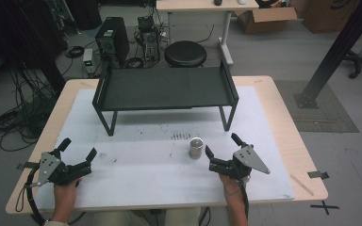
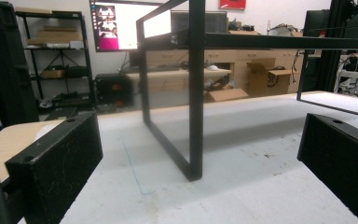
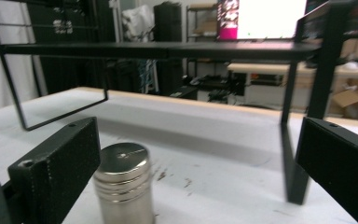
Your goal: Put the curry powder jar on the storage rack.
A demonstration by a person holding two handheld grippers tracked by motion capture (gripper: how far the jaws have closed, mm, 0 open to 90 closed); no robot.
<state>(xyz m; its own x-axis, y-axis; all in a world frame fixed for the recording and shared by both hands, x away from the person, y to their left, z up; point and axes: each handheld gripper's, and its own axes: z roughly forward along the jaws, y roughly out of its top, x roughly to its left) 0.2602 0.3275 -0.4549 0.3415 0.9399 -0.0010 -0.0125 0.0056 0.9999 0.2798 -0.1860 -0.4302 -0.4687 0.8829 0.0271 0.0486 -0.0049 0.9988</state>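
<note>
Two hands at the near desk edge, each holding black two-jaw tongs. Left tongs (image 1: pixel 78 151) sit over the near-left part of the white sheet, jaws spread wide, nothing between them. Right tongs (image 1: pixel 222 147) sit near-right, jaws also released and wide apart, nothing gripped. Grey three-cornered plate on top of each; cable trails from the left one off the near edge.

Small silver metal cylinder with ribbed band (image 1: pixel 196 148) stands upright on the white sheet, just left of the right tongs' left jaw, apart from it in the high view. In the right gripper view the cylinder (image 3: pixel 123 184) is close beside the left jaw, outside the gap's middle; cannot tell if touching.

White sheet covering the light wooden desk (image 1: pixel 283 127) has dark scuff marks (image 1: pixel 180 136) just beyond the cylinder.

Farther back, black metal low shelf with thin frame legs (image 1: pixel 164 88) stands on the sheet, empty top, spanning the middle. In the left gripper view its leg (image 2: pixel 196 93) is straight ahead between the jaws.

Beyond the desk: black round stool (image 1: pixel 185 53), black computer tower (image 1: pixel 112 37), cables on the floor, cardboard boxes (image 1: pixel 264 19).
</note>
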